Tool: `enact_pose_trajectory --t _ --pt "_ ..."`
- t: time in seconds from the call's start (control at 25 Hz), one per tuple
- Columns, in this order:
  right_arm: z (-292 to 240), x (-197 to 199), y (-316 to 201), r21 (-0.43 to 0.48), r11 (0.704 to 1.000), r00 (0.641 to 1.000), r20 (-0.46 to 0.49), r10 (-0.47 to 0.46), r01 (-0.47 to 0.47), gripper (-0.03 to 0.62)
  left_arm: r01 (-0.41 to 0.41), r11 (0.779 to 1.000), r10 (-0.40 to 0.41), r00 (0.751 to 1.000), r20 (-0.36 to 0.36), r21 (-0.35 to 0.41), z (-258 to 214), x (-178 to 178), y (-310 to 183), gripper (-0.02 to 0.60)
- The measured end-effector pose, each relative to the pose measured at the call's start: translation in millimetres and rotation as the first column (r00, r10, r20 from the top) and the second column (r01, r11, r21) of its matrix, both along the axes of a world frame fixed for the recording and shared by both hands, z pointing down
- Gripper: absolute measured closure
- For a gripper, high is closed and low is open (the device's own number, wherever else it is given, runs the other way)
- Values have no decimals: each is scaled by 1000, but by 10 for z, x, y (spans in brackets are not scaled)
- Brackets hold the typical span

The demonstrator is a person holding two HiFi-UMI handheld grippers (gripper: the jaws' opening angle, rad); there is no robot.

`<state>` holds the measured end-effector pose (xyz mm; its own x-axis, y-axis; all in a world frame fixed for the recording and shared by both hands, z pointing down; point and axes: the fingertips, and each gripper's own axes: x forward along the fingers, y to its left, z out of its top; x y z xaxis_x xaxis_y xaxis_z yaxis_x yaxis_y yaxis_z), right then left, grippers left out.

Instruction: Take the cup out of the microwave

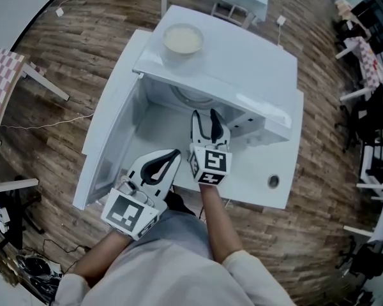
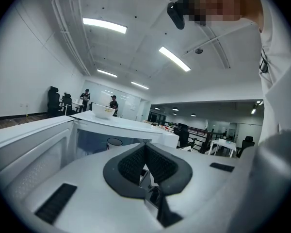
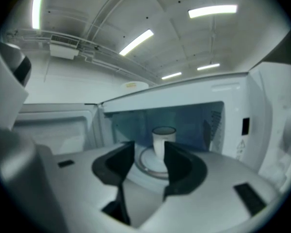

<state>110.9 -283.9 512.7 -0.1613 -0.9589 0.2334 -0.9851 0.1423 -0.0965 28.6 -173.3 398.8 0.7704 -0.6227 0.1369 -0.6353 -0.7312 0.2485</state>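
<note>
Two grippers are at the front of the open microwave [image 1: 242,62], whose door [image 1: 108,132] hangs wide to the left in the head view. The right gripper [image 1: 204,116] reaches into the mouth of the cavity with its jaws spread and nothing pinched between them. In the right gripper view, the cup [image 3: 163,139] stands upright on the glass turntable [image 3: 148,163] inside the microwave, beyond the gap between the jaws and a little toward the right one, and neither pad touches it. The left gripper [image 1: 169,158] sits lower and to the left, just beside the right one and near the inner face of the door; in the left gripper view its ribbed pads are pressed together and hold nothing. A pale bowl [image 1: 183,39] rests on top of the microwave, toward its back left corner.
</note>
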Motion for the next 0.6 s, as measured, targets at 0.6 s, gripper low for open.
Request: enact_pose_trajectory --t 0.6 --pt "402 142 -432 -69 996 999 10 51 -50 368 26 998 -28 999 -46 -52 -23 -89 -228 566"
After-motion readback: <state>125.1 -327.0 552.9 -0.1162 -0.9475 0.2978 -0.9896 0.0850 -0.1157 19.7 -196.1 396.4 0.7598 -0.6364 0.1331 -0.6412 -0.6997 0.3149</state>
